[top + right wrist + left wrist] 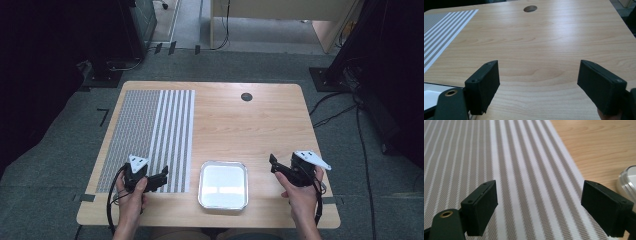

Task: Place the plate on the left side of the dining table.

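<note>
My left gripper (161,179) lower left over striped mat (150,135), jaws wide apart, empty. My right gripper (274,164) lower right above bare desk (250,130), jaws wide, empty. Metal tray (223,184) bottom centre between them.

The light was even and came from above, so the table (250,125) looked bright while both sides of the room were almost black. The metal tray (223,184) showed soft white glare. Near the gripper cameras, the tongs were slightly blurred.
</note>
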`<state>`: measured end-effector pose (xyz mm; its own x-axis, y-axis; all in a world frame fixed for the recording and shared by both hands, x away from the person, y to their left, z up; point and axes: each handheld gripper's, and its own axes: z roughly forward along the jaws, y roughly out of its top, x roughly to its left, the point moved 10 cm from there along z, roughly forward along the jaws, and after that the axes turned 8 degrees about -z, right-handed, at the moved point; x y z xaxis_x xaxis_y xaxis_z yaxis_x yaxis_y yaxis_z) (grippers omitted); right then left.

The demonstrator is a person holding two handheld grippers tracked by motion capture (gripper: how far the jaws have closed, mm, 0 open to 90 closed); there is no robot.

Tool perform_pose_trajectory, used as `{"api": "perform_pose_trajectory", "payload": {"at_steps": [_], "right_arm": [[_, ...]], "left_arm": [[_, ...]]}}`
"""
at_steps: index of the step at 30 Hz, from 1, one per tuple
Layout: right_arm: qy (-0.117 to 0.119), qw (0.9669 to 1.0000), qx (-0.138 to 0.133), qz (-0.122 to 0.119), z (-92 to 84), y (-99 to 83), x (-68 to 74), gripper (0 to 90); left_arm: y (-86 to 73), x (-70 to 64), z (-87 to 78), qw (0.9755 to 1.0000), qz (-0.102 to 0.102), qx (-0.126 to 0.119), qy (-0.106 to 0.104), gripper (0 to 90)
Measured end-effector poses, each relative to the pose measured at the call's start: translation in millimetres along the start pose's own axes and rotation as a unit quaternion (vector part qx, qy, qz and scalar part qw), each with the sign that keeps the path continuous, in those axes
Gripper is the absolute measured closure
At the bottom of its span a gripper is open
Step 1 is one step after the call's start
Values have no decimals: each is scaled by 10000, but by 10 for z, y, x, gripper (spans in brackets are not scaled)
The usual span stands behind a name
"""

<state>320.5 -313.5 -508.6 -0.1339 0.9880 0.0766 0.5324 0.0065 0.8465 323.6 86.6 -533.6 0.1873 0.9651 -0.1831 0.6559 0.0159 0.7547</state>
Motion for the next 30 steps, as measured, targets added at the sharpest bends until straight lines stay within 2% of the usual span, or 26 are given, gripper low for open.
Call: {"api": "perform_pose_trajectory", "payload": {"at_steps": [1,2,3,4,5,7,9,10,17,20,23,30], "right_arm": [[0,10000,0,0,0,0,0,180],[5,10000,-15,-81,20,45,33,185],[5,10000,-15,-81,20,45,33,185],[0,10000,-26,-92,37,88,54,189],[0,10000,-26,-92,37,88,54,189],[-18,10000,-32,-93,65,146,68,190],[-43,9999,-70,-100,74,186,73,190],[-45,9999,-90,-76,76,202,78,190],[112,9998,-127,-51,63,182,157,190],[131,9998,-62,-108,74,135,214,190],[166,9998,16,-136,77,76,277,197],[146,9994,125,-274,80,-47,425,231]], "left_arm": [[21,-50,17,10000,21,6,-54,138],[61,-151,49,9998,134,20,-139,138],[61,-151,49,9998,134,20,-139,136],[105,-250,70,9994,218,18,-251,134],[105,-250,70,9994,218,18,-251,134],[191,-380,86,9988,273,-34,-412,128],[219,-417,86,9985,284,-58,-457,127],[253,-487,82,9980,295,-96,-548,127],[175,-623,70,9969,340,59,-711,127],[116,-697,89,9961,379,160,-778,127],[87,-764,85,9952,341,195,-900,127],[11,-915,95,9935,381,258,-1041,127]]}}
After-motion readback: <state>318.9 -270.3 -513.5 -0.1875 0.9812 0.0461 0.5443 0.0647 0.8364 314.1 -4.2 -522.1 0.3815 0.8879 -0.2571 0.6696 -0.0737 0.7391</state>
